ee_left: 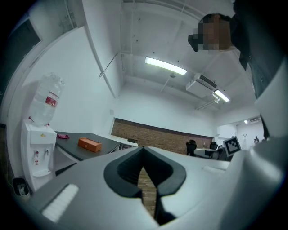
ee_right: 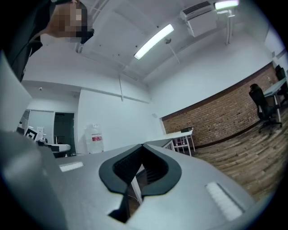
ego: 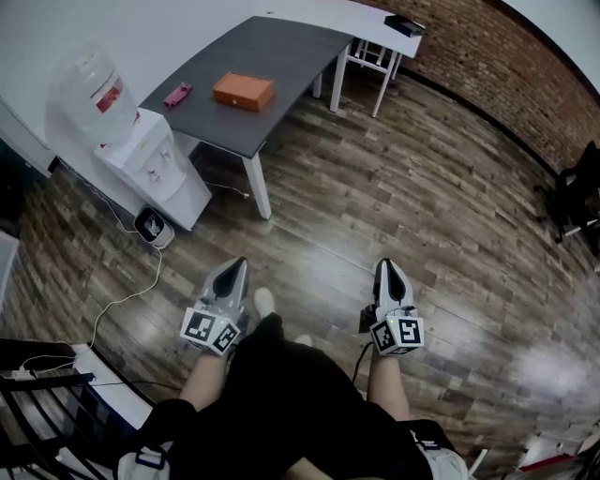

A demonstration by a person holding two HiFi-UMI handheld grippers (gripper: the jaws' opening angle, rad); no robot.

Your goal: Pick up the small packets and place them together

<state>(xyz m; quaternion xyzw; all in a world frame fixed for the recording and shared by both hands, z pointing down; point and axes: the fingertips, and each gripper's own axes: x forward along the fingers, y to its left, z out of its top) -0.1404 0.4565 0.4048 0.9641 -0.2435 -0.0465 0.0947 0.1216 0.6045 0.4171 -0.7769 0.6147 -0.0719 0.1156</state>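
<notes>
A small pink packet (ego: 177, 94) lies on the dark grey table (ego: 272, 52) at the far left, with an orange box (ego: 244, 91) beside it. In the left gripper view the pink packet (ee_left: 62, 135) and orange box (ee_left: 89, 144) show far ahead on the table. My left gripper (ego: 238, 265) and right gripper (ego: 387, 265) are held level above the wooden floor, well short of the table. Both are shut with nothing between the jaws. The left gripper (ee_left: 143, 149) points toward the table; the right gripper (ee_right: 143, 147) points past the table leg.
A white water dispenser (ego: 150, 155) with a bottle stands left of the table, its cable running across the floor. A white table (ego: 375, 23) stands behind. A black office chair (ego: 574, 192) is at the right. A dark rack (ego: 37, 394) is at the lower left.
</notes>
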